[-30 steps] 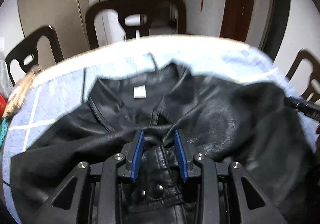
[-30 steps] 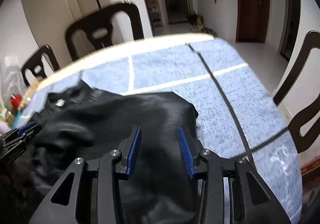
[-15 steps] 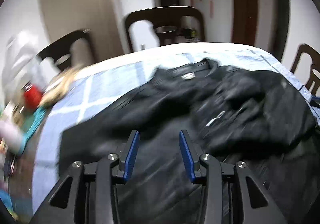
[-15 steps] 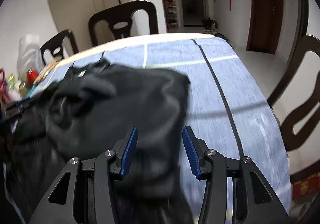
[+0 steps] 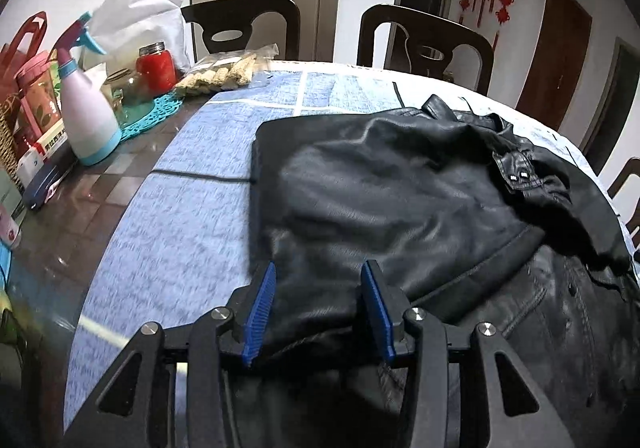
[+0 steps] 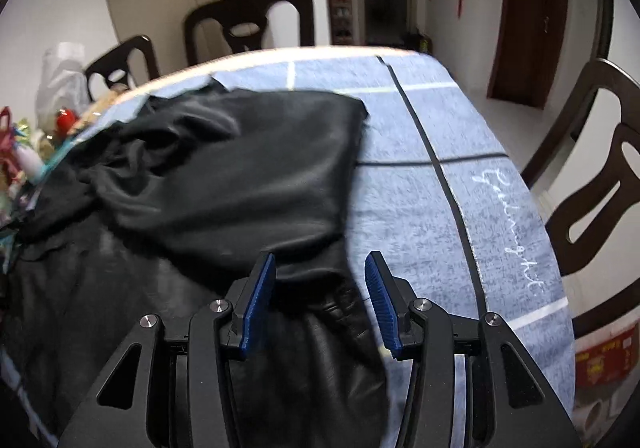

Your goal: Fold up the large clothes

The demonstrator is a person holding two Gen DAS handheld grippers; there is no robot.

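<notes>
The black leather jacket (image 5: pixel 420 207) lies on the blue tablecloth (image 5: pixel 192 232), with both sides folded in over the middle so it makes a neat, narrower shape. The left gripper (image 5: pixel 316 312) hangs over the jacket's left edge; its jaws are opening and pinch nothing. The right gripper (image 6: pixel 320 308) hangs over the right edge, jaws apart, holding nothing too. They look like they let go because those folds are done. A second ago the left gripper sat low over the jacket's middle with its jaws closer together. Now it is out at the side, and a spray bottle (image 5: pixel 86 115) shows there.
</notes>
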